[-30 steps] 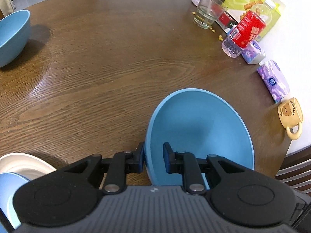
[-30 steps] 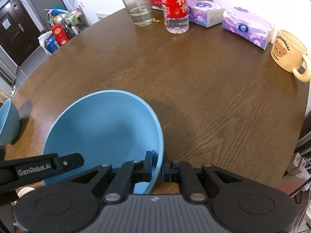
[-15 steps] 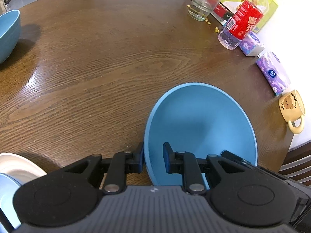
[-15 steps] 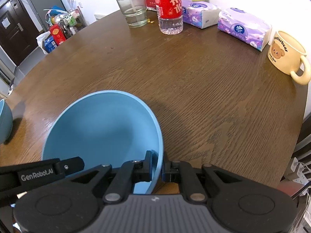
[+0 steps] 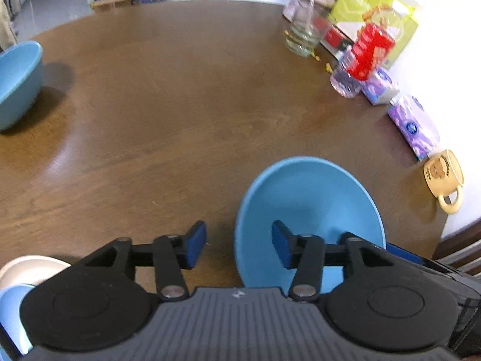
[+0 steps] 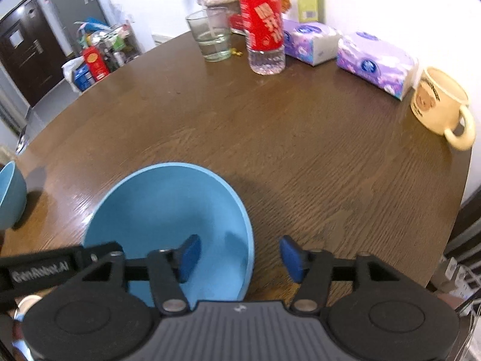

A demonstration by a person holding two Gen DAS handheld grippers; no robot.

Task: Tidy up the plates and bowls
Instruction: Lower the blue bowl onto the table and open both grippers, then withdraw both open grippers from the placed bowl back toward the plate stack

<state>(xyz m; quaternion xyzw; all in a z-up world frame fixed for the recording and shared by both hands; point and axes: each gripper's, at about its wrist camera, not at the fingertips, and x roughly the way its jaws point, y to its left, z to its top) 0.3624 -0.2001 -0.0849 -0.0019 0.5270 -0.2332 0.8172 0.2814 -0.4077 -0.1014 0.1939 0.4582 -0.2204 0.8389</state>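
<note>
A blue bowl [image 5: 306, 210] rests on the brown wooden tabletop [image 5: 180, 105], near its close edge. Both grippers straddle opposite sides of its rim, jaws opening, pads clear of it. The left gripper [image 5: 239, 248] has the rim's left side between its fingers; the right gripper [image 6: 239, 255] has the right side. To release cleanly, both should likely lift straight off without nudging the bowl. A second blue bowl [image 5: 18, 81] sits well apart, far left.

On the black bar [image 6: 42, 269] of my other hand-held gripper, at the near left of the right wrist view, I read "GenRobot.AI". The red bottle label [image 6: 264, 24] far across the worktop carries white Chinese characters, too blurred to read.
</note>
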